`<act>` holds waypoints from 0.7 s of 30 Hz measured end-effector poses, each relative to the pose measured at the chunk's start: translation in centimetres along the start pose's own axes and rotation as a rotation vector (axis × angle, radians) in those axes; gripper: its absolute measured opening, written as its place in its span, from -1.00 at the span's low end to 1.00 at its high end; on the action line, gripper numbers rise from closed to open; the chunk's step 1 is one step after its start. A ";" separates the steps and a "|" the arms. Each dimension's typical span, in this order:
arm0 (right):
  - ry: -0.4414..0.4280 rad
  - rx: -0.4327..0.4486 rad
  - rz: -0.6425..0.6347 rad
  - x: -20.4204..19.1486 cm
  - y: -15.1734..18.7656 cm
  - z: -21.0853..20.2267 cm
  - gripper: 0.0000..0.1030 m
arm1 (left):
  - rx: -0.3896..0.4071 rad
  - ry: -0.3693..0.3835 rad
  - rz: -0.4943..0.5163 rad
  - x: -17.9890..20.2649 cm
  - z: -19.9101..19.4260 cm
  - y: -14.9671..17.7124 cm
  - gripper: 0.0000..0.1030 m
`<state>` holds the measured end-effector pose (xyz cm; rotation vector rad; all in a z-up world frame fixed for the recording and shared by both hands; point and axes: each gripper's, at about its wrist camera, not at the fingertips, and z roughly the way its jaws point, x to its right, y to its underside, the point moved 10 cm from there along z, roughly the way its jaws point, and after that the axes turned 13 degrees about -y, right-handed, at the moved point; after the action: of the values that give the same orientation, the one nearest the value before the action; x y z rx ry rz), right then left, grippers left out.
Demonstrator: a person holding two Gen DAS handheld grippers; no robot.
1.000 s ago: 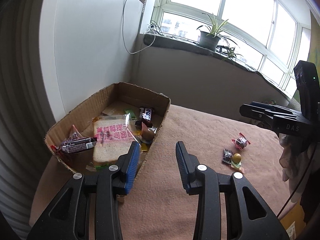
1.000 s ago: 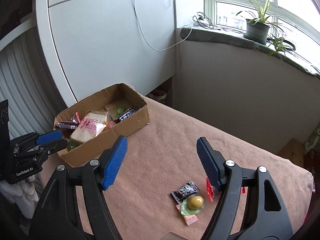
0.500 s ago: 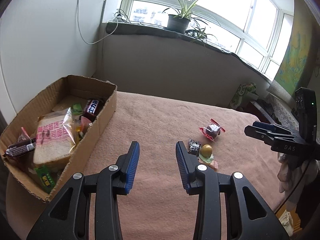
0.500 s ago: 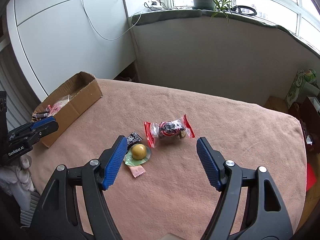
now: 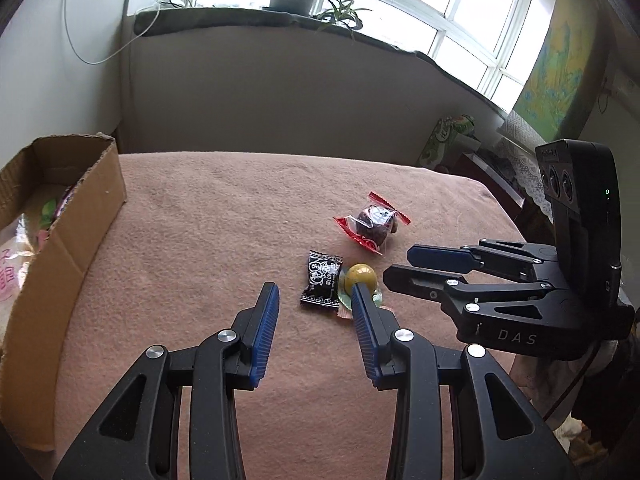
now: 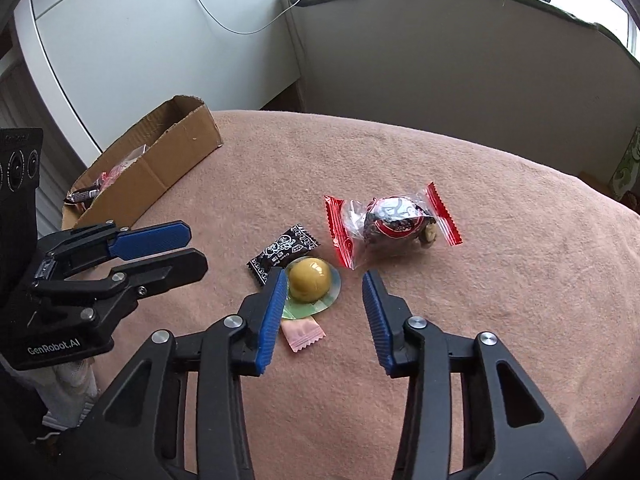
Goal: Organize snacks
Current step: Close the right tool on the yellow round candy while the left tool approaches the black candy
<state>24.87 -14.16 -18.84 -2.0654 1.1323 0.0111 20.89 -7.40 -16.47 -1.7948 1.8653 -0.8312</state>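
Leftward, cardboard box (image 5: 68,236) holds wrapped snacks (image 6: 104,184); both grippers' fingers (image 6: 276,312) apart, gripping nothing.

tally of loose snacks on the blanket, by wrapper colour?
Black: 1, small sachet
Red-ended clear: 1, dark round snack
Green and pink: 1, yellow ball candy
Total: 3 outside the cardboard box

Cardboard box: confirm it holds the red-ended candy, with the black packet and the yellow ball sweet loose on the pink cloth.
Wrong on one point. The red-ended candy lies on the pink cloth beside the black packet and yellow ball sweet, outside the cardboard box, as the right wrist view shows.
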 end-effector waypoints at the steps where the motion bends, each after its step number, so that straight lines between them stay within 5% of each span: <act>1: -0.002 -0.006 -0.002 0.0 0.0 0.3 -0.25 | -0.008 0.005 0.008 0.2 0.4 0.1 -0.31; 9: -0.013 -0.045 -0.036 -0.1 -0.1 1.6 -0.32 | -0.049 0.017 0.070 1.4 2.5 0.1 -0.50; 21: -0.006 -0.074 -0.094 -0.4 -0.5 2.4 -0.33 | -0.072 -0.064 0.136 1.1 4.8 0.2 -0.58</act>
<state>25.74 -12.19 -20.12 -2.1805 1.0445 0.0130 23.88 -9.08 -20.04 -1.6937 1.9728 -0.6584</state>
